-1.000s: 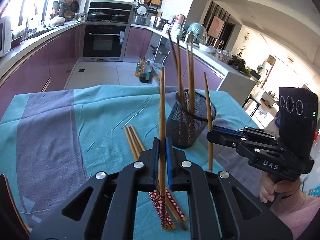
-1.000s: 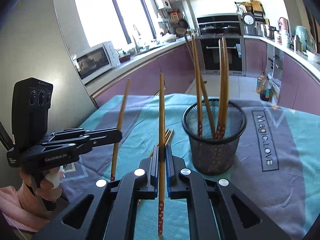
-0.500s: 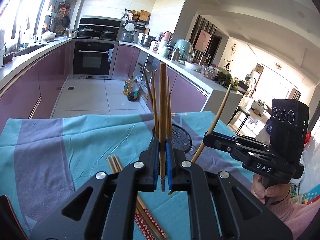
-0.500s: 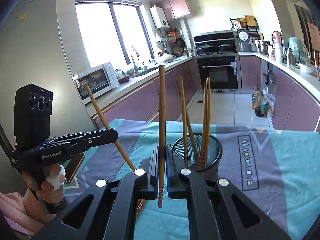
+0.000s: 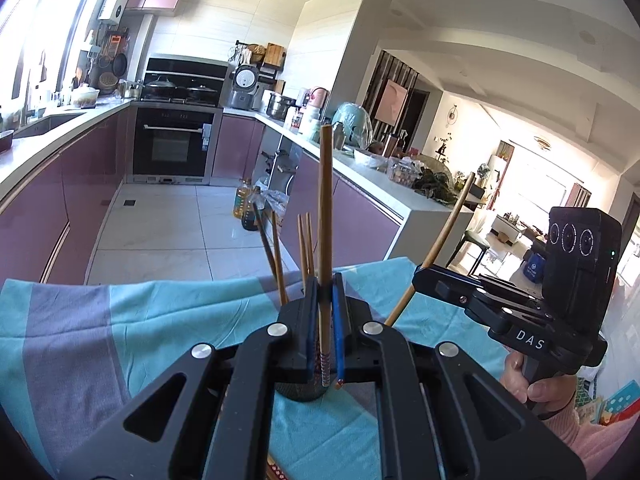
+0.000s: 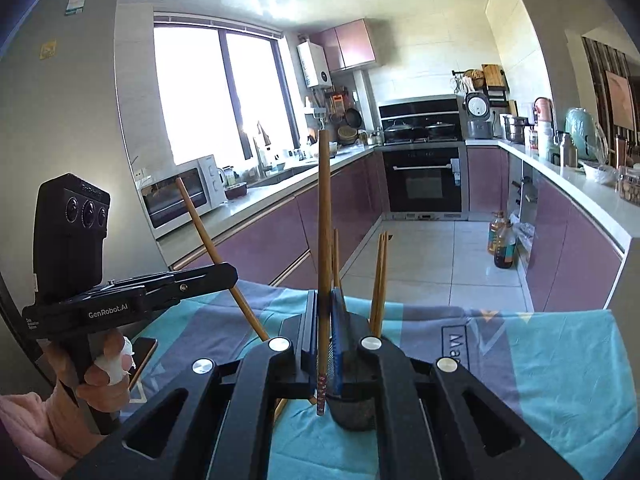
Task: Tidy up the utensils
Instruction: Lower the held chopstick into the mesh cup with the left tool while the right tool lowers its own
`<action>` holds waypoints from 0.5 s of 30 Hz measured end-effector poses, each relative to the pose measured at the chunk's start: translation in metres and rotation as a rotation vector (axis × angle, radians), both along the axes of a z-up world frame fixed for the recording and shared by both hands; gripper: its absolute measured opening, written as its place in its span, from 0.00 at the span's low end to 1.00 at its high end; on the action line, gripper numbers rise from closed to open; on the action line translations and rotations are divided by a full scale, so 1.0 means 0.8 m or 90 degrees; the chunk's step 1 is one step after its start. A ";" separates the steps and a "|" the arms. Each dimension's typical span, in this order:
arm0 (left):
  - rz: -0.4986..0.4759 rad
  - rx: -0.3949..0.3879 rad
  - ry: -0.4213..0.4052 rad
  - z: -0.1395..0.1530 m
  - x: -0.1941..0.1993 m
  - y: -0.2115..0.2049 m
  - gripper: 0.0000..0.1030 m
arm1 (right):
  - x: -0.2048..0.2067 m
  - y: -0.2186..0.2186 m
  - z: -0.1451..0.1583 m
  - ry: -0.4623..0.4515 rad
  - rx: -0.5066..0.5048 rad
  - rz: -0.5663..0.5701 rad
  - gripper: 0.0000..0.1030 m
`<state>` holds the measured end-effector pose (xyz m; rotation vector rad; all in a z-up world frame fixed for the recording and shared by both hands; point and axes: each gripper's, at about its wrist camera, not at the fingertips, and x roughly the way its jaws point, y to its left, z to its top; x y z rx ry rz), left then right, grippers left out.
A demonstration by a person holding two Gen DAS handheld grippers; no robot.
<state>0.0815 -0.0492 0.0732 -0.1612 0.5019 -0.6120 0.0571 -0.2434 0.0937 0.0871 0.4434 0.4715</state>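
- The left tongs (image 5: 326, 312) are clamped on one chopstick (image 5: 325, 240), held upright, its patterned lower tip hanging just above the mesh cup (image 5: 300, 394)
- The right tongs (image 6: 325, 320) are clamped on a second chopstick (image 6: 324, 240), also upright, its patterned tip poised at the near rim of the same cup (image 6: 354, 416)
- In each wrist view the other hand's stick looks slanted (the one in the right tongs (image 5: 434, 252) as seen from the left, the one in the left tongs (image 6: 218, 256) as seen from the right), so the two seem to cross above the cup
- Four chopsticks (image 5: 280, 256) already stand inside the cup, leaning toward its far side, and loose ones lie on the blue cloth (image 5: 160, 328) near the cup on the desk
- Step in hand, as I judge it: drop both sticks into the cup
- To do it well, bring each tip over the middle of the cup's mouth, clear of the rim, before the tongs part
- Lower one at a time; two tips arriving together may knock each other or the standing sticks
- Keep each stick near vertical and release low, since a light mesh cup could tip from a sideways push
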 end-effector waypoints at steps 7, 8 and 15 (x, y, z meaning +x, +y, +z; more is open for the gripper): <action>0.004 0.001 -0.023 0.022 0.010 -0.010 0.07 | 0.010 -0.001 0.010 -0.016 -0.003 -0.002 0.05; 0.004 0.003 -0.023 0.023 0.011 -0.013 0.07 | 0.012 -0.001 0.010 -0.017 -0.004 -0.002 0.05; 0.009 0.038 -0.007 0.015 0.024 -0.033 0.07 | 0.028 0.000 0.007 -0.020 -0.001 -0.006 0.05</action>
